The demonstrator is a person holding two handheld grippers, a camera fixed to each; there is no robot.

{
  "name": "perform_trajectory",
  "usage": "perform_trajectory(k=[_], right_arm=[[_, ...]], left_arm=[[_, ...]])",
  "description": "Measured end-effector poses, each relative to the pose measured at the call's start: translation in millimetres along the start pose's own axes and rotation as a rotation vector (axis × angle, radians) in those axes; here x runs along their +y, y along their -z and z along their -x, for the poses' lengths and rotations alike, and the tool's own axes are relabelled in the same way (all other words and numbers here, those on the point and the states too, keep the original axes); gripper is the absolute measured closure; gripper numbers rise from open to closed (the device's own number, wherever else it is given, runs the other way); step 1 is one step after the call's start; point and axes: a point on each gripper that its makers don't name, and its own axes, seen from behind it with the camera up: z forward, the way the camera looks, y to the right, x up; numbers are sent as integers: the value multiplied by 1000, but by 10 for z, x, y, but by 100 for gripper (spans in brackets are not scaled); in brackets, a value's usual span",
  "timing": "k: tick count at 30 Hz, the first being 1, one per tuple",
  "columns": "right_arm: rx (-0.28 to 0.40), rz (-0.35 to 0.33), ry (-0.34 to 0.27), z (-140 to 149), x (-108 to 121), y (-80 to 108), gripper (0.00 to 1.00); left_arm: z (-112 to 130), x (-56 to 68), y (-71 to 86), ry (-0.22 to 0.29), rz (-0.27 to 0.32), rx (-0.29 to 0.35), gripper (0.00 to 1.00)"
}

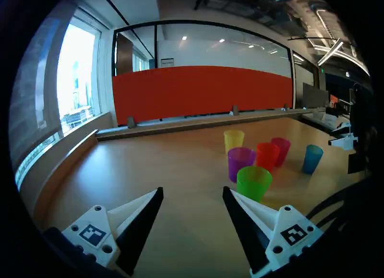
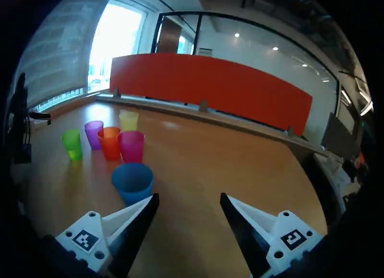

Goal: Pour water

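Left gripper (image 1: 192,190), right gripper (image 2: 188,196): both released, holding nothing. Green cup (image 1: 253,182) sits just beside purple cup (image 1: 240,160) on desk (image 1: 158,163); a wide approach could knock the neighbour over.

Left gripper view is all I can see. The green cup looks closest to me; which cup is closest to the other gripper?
Observer: The blue cup. In the right gripper view it stands just beyond the left finger of the right gripper.
Operator: Is that gripper holding anything?
Observer: No, its jaws stand open with nothing between them.
Operator: From here the green cup overlaps the purple one. Are they touching?
Observer: No. From that side a narrow strip of table shows between the green cup and the purple cup.
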Motion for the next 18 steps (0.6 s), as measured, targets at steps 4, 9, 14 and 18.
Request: perform_trajectory(k=[4, 9, 14, 18], right_arm=[[85, 34, -17, -210, 28, 46, 1], [221, 89, -34, -521, 93, 107, 1], [331, 128, -59, -753, 140, 149, 1], [393, 148, -97, -896, 195, 174, 1]], left_arm=[[-119, -48, 60, 10, -18, 46, 8], [-338, -152, 167, 1, -66, 126, 9], [-535, -228, 276, 0, -106, 207, 8], [-669, -264, 348, 19, -123, 254, 8]])
